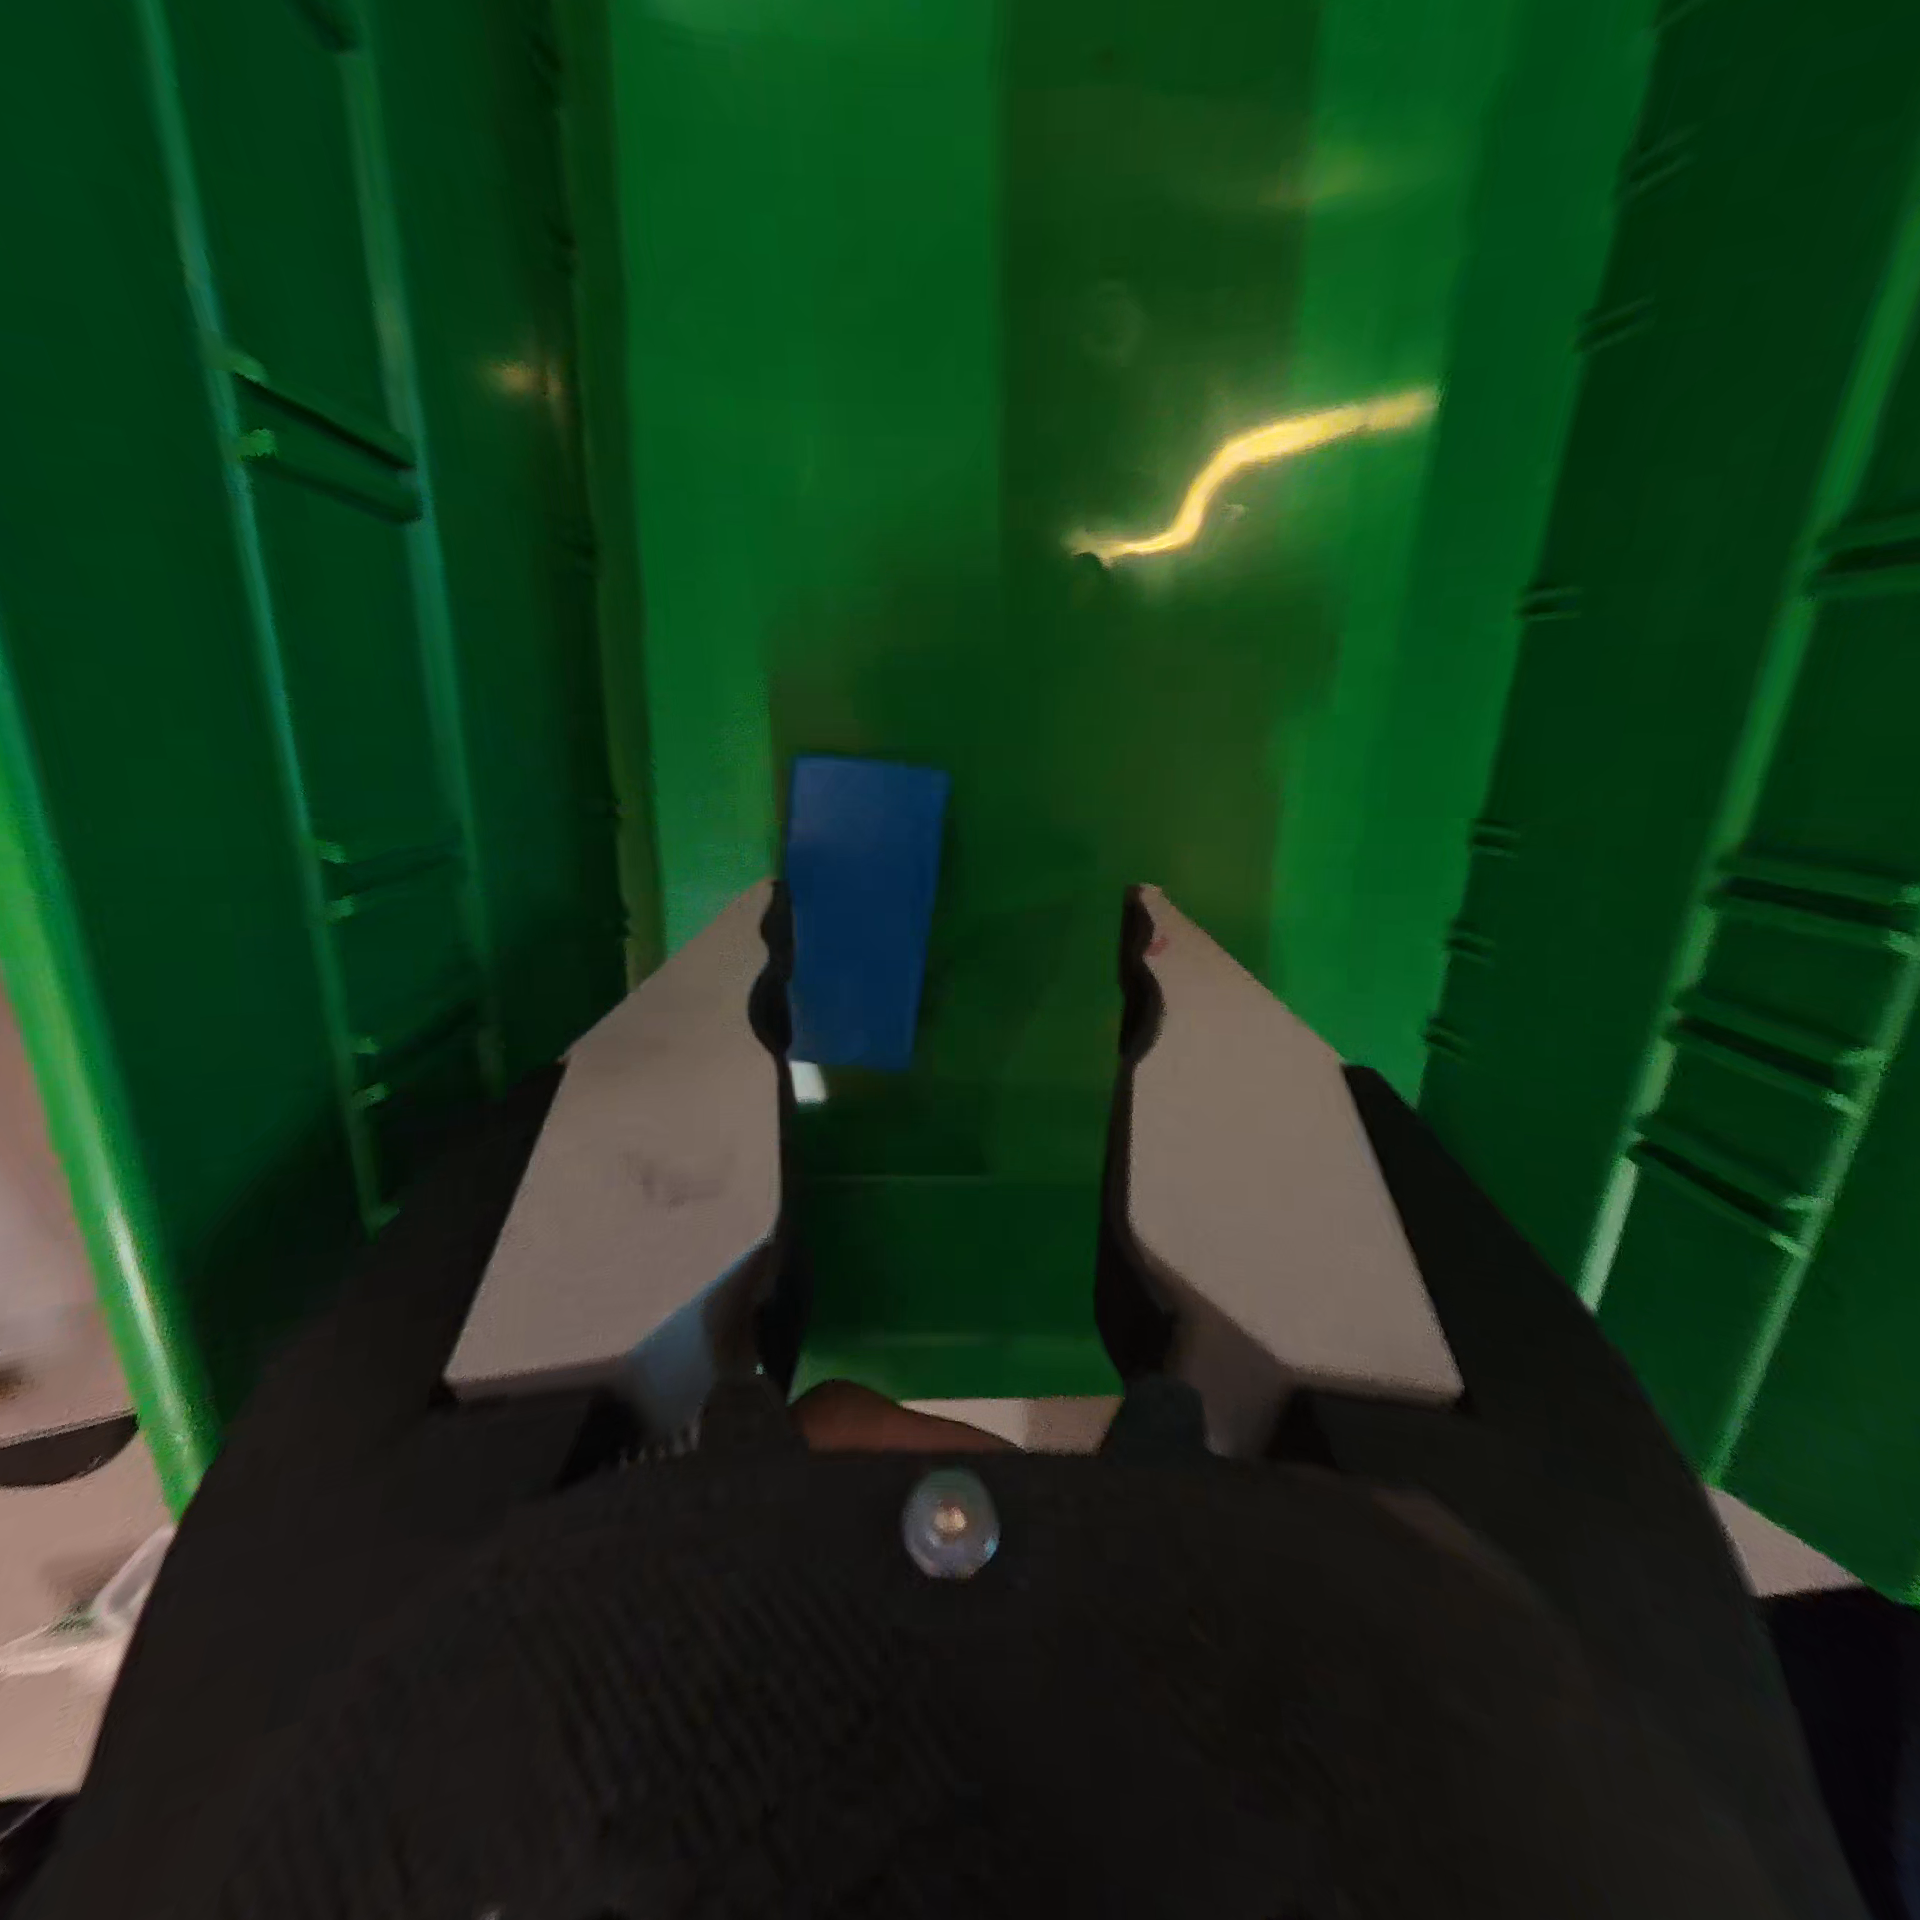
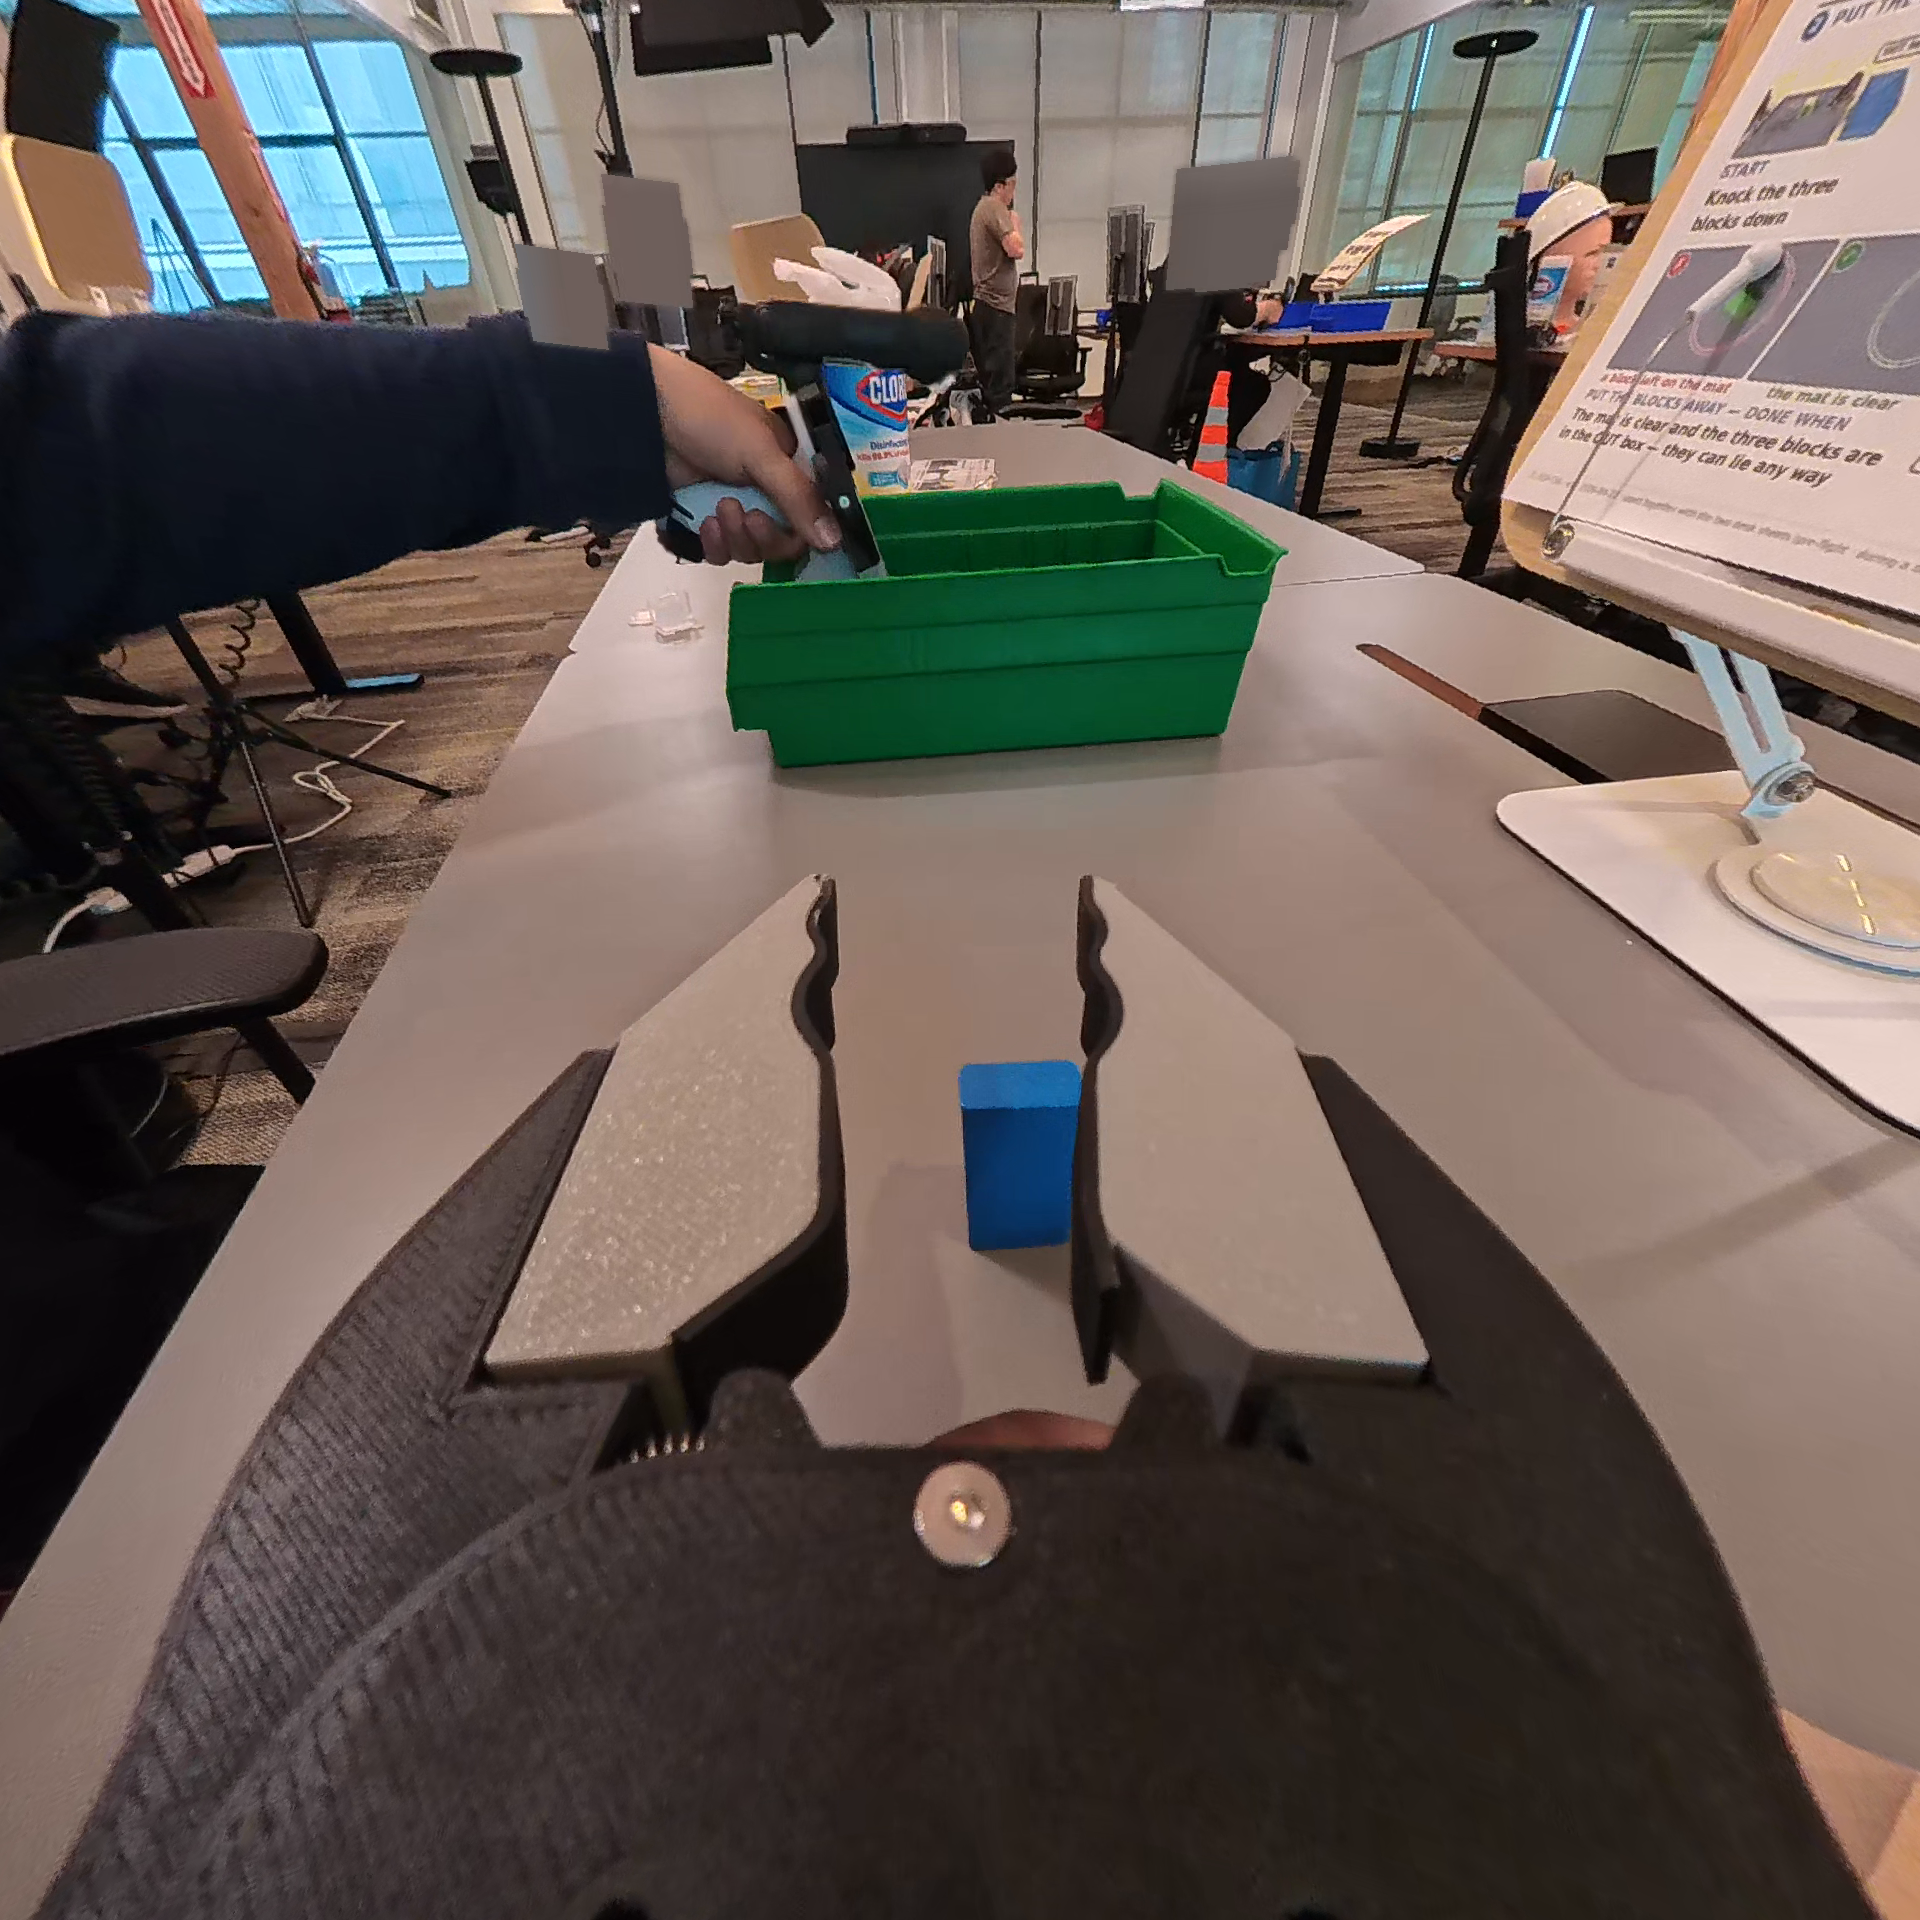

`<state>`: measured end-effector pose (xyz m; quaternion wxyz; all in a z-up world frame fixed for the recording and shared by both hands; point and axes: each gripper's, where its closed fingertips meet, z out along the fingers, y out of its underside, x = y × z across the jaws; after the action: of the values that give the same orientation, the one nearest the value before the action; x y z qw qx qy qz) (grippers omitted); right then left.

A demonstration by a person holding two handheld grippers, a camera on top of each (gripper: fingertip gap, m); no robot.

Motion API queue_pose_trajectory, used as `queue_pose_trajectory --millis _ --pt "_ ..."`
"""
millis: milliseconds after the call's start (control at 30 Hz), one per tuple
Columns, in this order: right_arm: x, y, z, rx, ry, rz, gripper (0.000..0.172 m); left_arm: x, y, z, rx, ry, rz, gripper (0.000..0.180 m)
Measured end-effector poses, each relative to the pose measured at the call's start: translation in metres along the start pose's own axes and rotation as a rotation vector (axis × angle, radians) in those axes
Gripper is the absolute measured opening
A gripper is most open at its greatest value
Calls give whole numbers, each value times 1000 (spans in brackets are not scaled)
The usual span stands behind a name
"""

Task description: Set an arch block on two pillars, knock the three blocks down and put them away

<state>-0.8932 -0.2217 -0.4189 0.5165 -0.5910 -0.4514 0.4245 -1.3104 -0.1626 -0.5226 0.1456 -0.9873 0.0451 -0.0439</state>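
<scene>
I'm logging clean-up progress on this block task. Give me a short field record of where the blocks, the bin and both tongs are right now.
bin: green bin on the grey table
block in bin: blue block inside the bin, beside the left tongs' left finger, clear gap to the right finger
left tongs: open, reaching down into the bin
block on table: blue block standing upright on the table
right tongs: open, straddling that block; it sits close to the right finger, with a gap to the left finger
third block: not in view
</scene>
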Motion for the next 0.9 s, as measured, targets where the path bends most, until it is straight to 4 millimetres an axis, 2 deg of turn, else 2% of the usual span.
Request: queue_pose_trajectory --millis 167,233,300,333,533,733,900 --pt "-1 0 0 2 -5 7 43 -24 8 6 -21 -177 94 62" --pt "-1 1 1 -5 -9 5 43 -23 6 10 -20 -173 144 58" --pt "-2 2 1 -9 -14 4 43 -18 3 12 -7 -150 205 35" --pt "-3 3 2 -11 -18 5 43 -16 2 13 -8 -137 237 30" --pt "-4 4 2 -19 -29 8 43 -7 2 12 19 -49 272 30" --pt "-4 5 2 -14 -40 24 43 2 -11 -11 193 -59 333 30" --pt "-6 6 3 -20 -42 19 43 22 -25 -42 389 7 382 30"
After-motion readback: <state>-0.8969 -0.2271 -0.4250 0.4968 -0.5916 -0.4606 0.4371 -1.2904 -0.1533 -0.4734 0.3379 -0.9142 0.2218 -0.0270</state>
